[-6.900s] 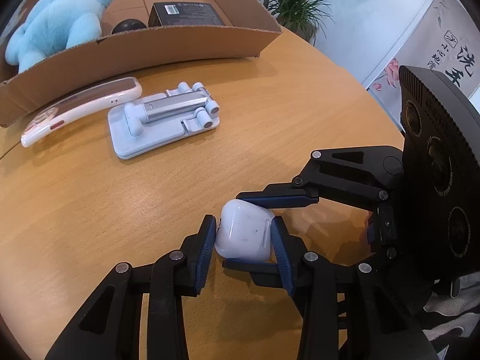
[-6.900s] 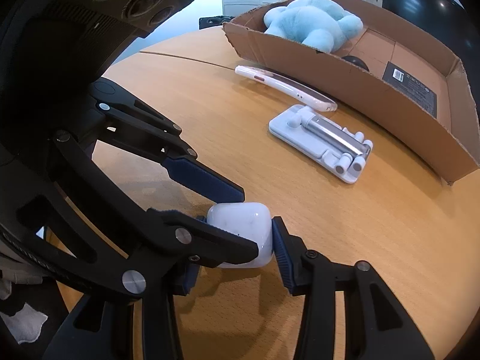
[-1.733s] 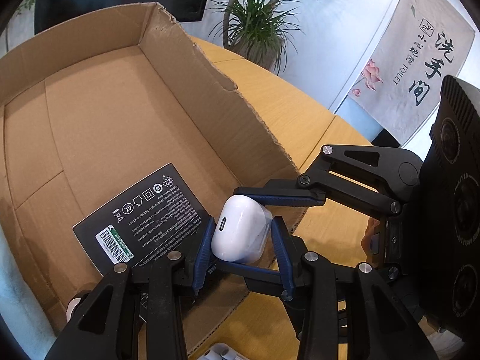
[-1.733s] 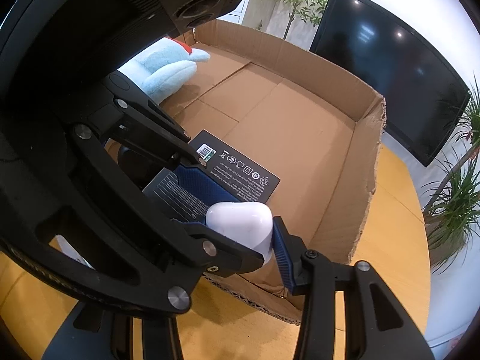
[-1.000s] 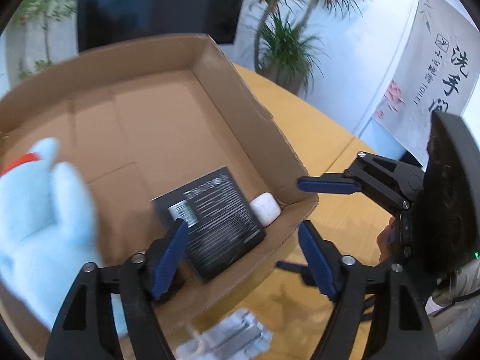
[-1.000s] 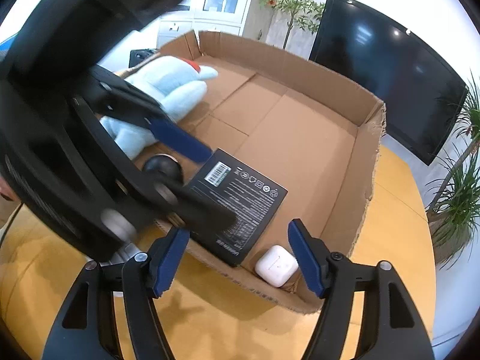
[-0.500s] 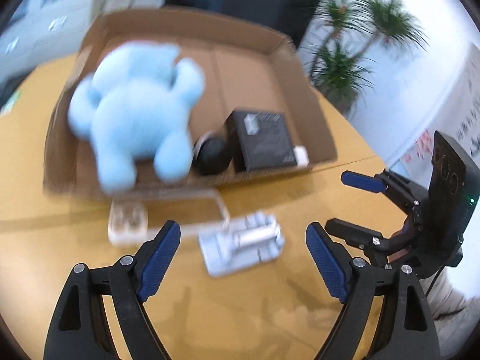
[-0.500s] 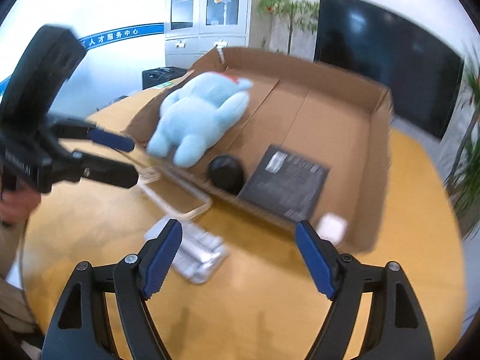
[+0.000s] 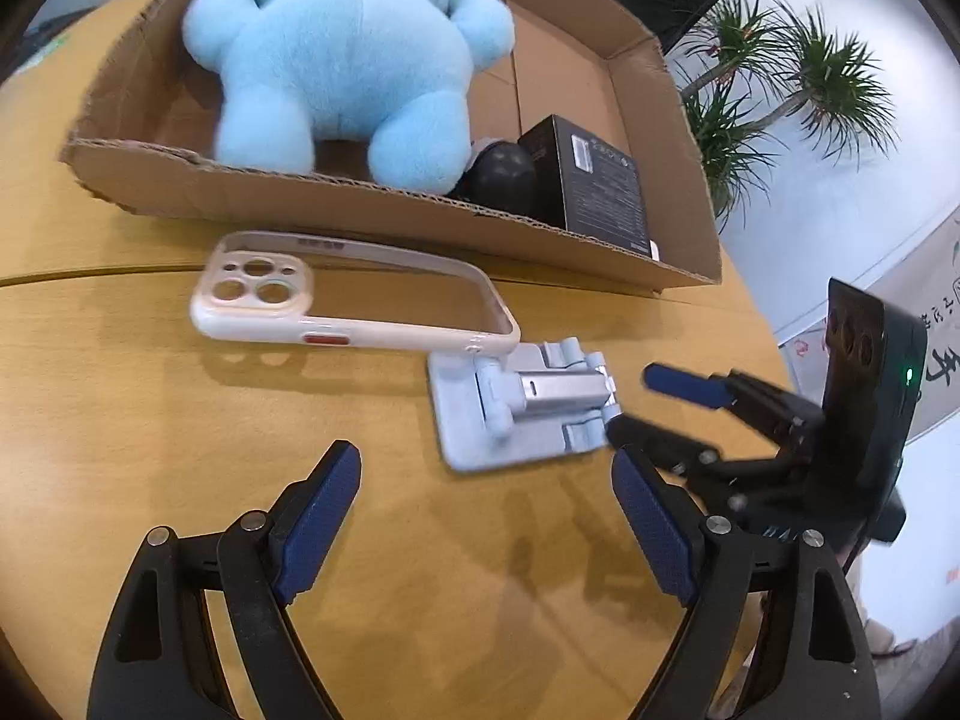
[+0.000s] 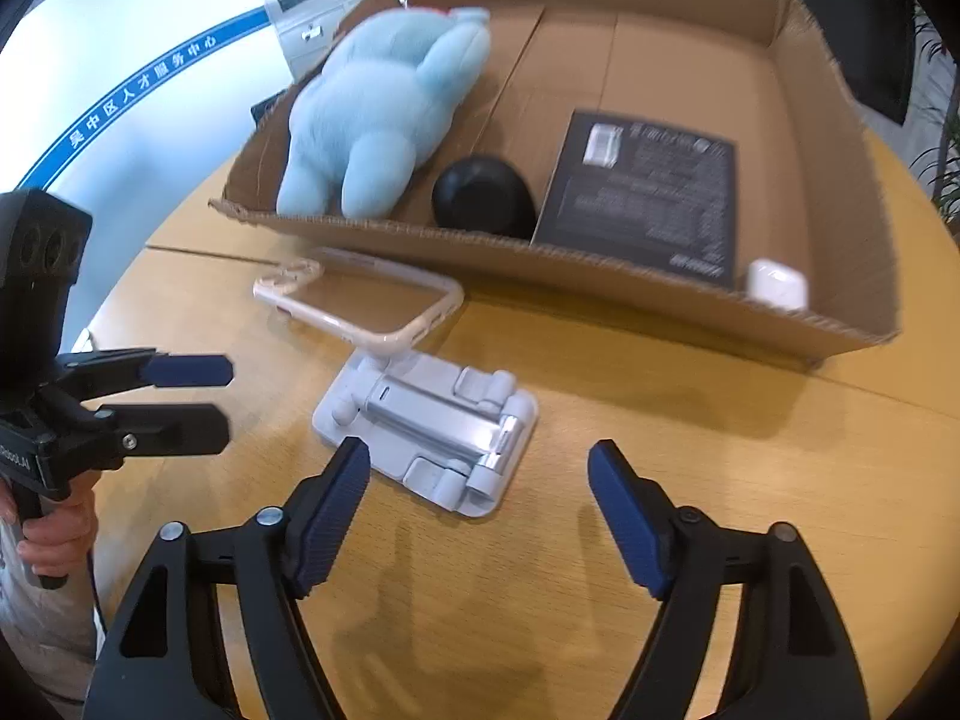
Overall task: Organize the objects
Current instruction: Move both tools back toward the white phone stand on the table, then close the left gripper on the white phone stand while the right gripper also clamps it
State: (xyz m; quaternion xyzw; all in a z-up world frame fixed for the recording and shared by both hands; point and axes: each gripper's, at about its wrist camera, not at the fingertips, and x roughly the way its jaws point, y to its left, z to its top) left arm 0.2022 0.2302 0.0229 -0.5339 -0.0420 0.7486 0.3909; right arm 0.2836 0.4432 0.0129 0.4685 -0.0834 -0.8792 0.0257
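A light-blue folding phone stand lies flat on the wooden table, with a white phone case resting against its far end. My left gripper hangs open just in front of the stand, with nothing between its pads. The jaws of my right gripper are closing; the stand's near corner lies between the fingertips, and the pads are clear of it. Each gripper shows in the other's view, the right gripper and the left gripper. The white earbud case sits in the cardboard box's near right corner.
The cardboard box stands behind the stand and holds a blue plush toy, a black ball and a flat black box. A person's hand grips the left tool. Bare table lies to the left.
Both grippers let go of the earbud case inside the box, drew back out of it and sank toward the table. They now hang over the phone stand from either side.
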